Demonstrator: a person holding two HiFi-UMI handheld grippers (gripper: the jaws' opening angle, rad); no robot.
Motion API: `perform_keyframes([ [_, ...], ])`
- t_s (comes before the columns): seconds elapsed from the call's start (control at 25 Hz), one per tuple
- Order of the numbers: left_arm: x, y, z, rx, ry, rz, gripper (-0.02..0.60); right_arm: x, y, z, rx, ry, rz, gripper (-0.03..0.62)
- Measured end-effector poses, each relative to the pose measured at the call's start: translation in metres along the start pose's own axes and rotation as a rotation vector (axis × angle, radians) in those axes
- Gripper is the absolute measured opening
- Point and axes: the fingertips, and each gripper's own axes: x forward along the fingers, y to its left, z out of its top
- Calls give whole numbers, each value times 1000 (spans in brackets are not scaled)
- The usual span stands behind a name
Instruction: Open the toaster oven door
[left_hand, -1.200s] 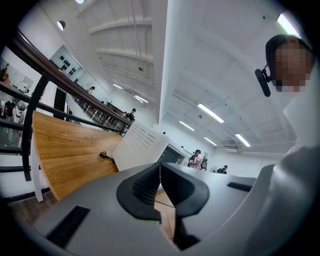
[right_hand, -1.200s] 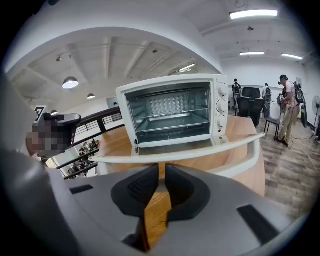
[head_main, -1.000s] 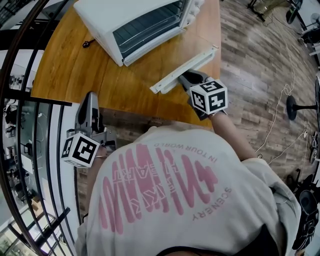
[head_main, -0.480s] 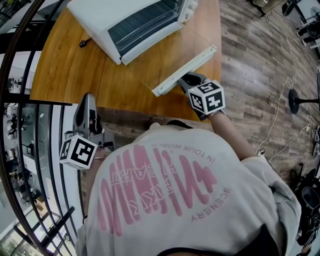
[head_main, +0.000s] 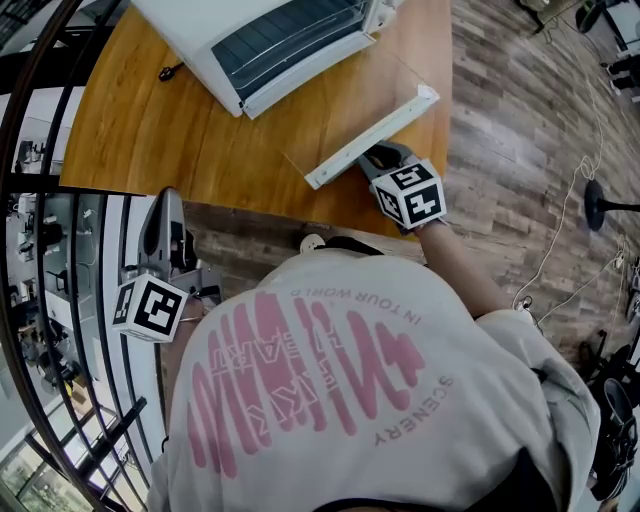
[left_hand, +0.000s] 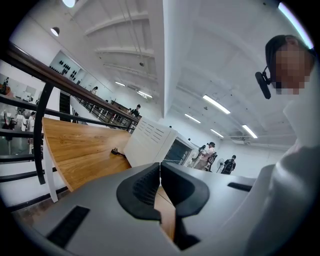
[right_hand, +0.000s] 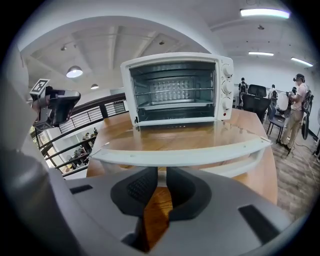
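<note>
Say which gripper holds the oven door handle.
The right gripper, fingers closed on the door handle; the left gripper is shut, empty, off the table.

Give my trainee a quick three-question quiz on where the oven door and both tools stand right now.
1. True or false: the oven has its door open, lowered over the table.
2. What is the right tool shut on? A) the door handle B) a knob C) the power cord
3. Fill in: the left tool is shut and holds ____.
Key: 1 true; 2 A; 3 nothing.
</note>
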Motion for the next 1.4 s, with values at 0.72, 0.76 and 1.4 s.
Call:
perform_keyframes([
  [0.72, -9, -30, -18, -5, -1, 69, 23, 9, 2, -8, -5, -14, 79, 66],
  [0.76, -10, -33, -20, -7, -3, 72, 23, 9, 2, -8, -5, -13, 84, 66],
  [1.4, -53, -52, -45, -56, -43, 201, 23, 12, 3, -10, 13, 21, 180, 78],
])
